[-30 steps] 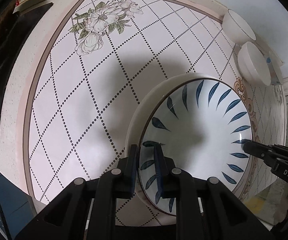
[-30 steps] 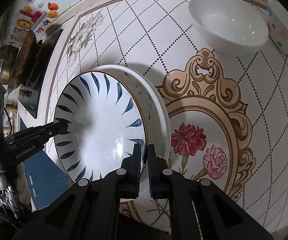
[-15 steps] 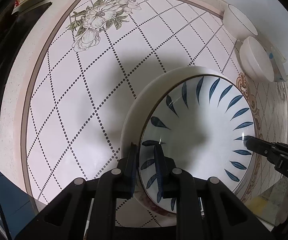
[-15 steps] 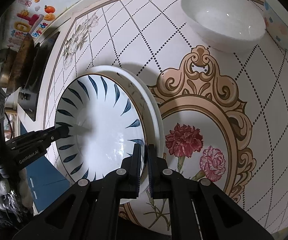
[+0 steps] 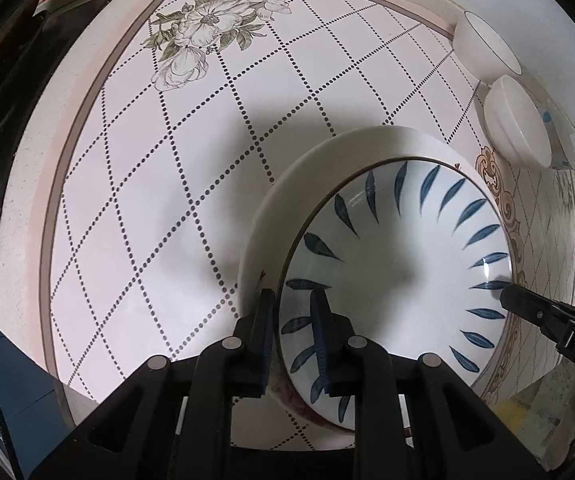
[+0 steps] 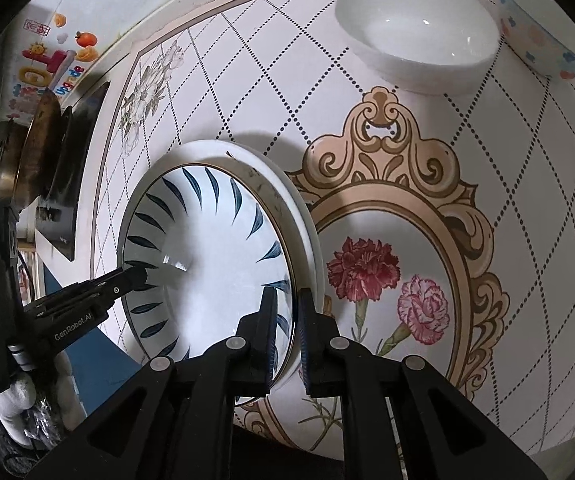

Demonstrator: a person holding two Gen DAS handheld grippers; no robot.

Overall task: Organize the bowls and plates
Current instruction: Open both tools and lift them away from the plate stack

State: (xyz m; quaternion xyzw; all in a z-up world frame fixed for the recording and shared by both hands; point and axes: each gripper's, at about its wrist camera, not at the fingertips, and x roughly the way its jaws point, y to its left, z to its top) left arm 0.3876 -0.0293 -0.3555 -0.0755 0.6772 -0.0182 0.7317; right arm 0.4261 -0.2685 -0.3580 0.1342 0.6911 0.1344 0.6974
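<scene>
I have the blue-leaf plate (image 5: 399, 280) by opposite edges, one gripper on each side, and it sits nested in a wider white plate (image 5: 287, 200) on the patterned tablecloth (image 5: 167, 200). The left gripper (image 5: 293, 320) points nearly straight down with one finger outside the rim and one inside; its jaws have just been opening a little, and I see a sliver of space between the outer finger and the rim, so I judge the pinch is loosening, not firm. The right gripper (image 6: 287, 312) straddles the far rim the same way, narrowly parted, its jaws also just easing apart with the rim between them. Taking both sides makes sense to me: a wide, shallow plate tips easily from one edge, and two holds keep it level as it settles into the one below. With the blue-leaf plate apparently resting on the white one, I read this as the release at the end of stacking. Well apart at the back of the cloth stand a plain white bowl (image 6: 415, 32) and a dotted bowl (image 6: 539, 28), with another white bowl (image 5: 483, 46) beside them, likely next to be gathered.
</scene>
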